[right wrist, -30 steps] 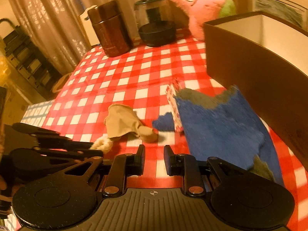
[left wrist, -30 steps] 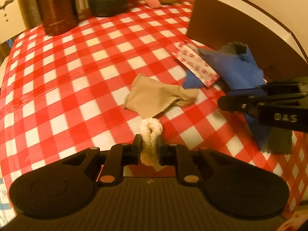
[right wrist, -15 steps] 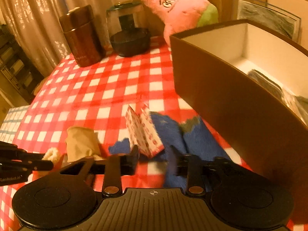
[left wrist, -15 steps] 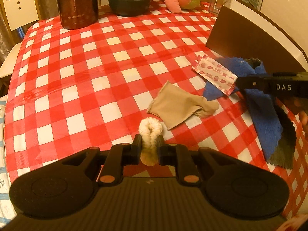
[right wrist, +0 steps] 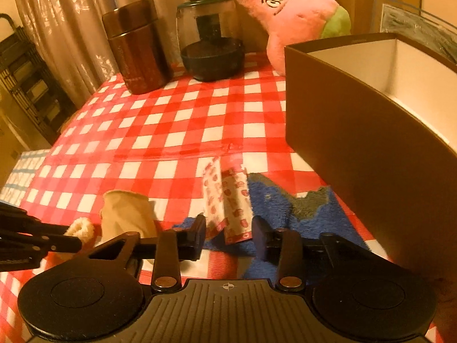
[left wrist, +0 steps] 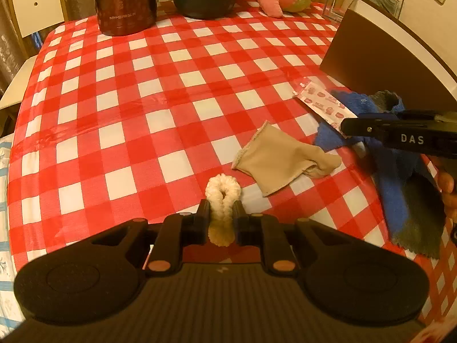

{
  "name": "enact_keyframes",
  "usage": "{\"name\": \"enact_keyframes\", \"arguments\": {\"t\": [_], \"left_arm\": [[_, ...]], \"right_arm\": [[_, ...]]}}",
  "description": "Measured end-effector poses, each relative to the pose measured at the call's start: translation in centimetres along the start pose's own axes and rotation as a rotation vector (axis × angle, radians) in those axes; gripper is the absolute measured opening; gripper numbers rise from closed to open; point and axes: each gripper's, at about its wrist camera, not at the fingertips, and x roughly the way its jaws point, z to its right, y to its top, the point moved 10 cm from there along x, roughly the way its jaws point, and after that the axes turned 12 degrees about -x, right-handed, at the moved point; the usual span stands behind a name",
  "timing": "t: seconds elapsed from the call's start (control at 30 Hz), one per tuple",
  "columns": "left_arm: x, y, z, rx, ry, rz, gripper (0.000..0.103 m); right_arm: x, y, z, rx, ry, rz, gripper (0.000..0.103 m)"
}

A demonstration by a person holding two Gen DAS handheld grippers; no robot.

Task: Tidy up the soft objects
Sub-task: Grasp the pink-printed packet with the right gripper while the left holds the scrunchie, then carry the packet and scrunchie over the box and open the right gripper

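Left gripper (left wrist: 222, 214): fingers pinched on a cream fuzzy scrunchie (left wrist: 222, 197), its loop sticking out beyond the tips, above the red-and-white checked tabletop (left wrist: 137, 91).

Right gripper (right wrist: 228, 235): fingers spread wide, with the near end of a patterned packet (right wrist: 228, 208) between them; whether they touch it cannot be told. The packet lies partly on a blue cloth (right wrist: 300, 214) with grey edges, close against the brown box (right wrist: 357, 148).

Beige sock (left wrist: 280, 160): flat on the tabletop, just right of and beyond the scrunchie, left of the blue cloth.

Left wrist view only: the blue cloth's near end, dark grey, trailing toward the near right edge of the tabletop, and the right gripper's side marked DAS.

Right wrist view only: the box's white interior; the part in view shows nothing in it, and its floor is hidden.

Far edge: brown canister (right wrist: 137, 48), glass jar (right wrist: 211, 37) with a dark base, and pink star plush toy (right wrist: 288, 14) behind the box's far corner.
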Motion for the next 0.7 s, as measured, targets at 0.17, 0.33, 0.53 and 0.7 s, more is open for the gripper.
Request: {"name": "enact_keyframes", "arguments": {"t": [0.17,0.33,0.53,0.7], "left_arm": [[0.3,0.1,0.1,0.003,-0.003,-0.004,0.015],[0.4,0.3,0.3,0.010,-0.004,-0.001,0.015],[0.1,0.6,0.3,0.018,-0.005,0.013,0.015],[-0.6,0.9,0.4,0.025,-0.005,0.031,0.015]], "right_arm": [[-0.1,0.3,-0.6,-0.033,0.002,0.008,0.036],[0.7,0.5,-0.7,-0.041,0.007,0.007,0.013],[0.1,0.5,-0.6,-0.016,0.021,0.024,0.000],[-1.4,0.7,-1.2,-0.006,0.035,0.055,0.000]]}}
